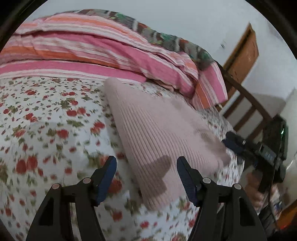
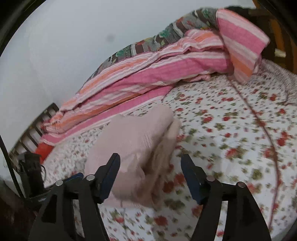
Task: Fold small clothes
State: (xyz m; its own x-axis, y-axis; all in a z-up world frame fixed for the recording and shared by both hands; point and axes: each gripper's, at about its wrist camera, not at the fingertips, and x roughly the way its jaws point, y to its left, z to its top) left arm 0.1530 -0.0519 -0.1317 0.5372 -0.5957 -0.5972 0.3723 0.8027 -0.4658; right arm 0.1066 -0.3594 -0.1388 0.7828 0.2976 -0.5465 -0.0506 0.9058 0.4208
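The pink ribbed sweater (image 1: 157,129) lies folded on the bed, on the flowered sheet (image 1: 46,120). It sits just ahead of the left claw (image 1: 146,163), stretching away from between the blue fingertips towards the far side. Both fingers of that claw stand apart with nothing gripped; its right finger hangs over the sweater's near edge, its left finger over bare sheet. The claw tilts downward at the bed.

Seen from the right claw (image 2: 150,161), the sweater (image 2: 133,148) is a thick bundle ahead and slightly to the left, its near end between the fingers. This claw also stands apart, pads clear of the cloth, tilted downward. The sweater's right edge is blurred.

Beyond the sweater, a pink and orange striped blanket (image 1: 92,48) is heaped along the wall (image 1: 185,16). The right claw shows at the far right of the left view, beside the sweater's corner.
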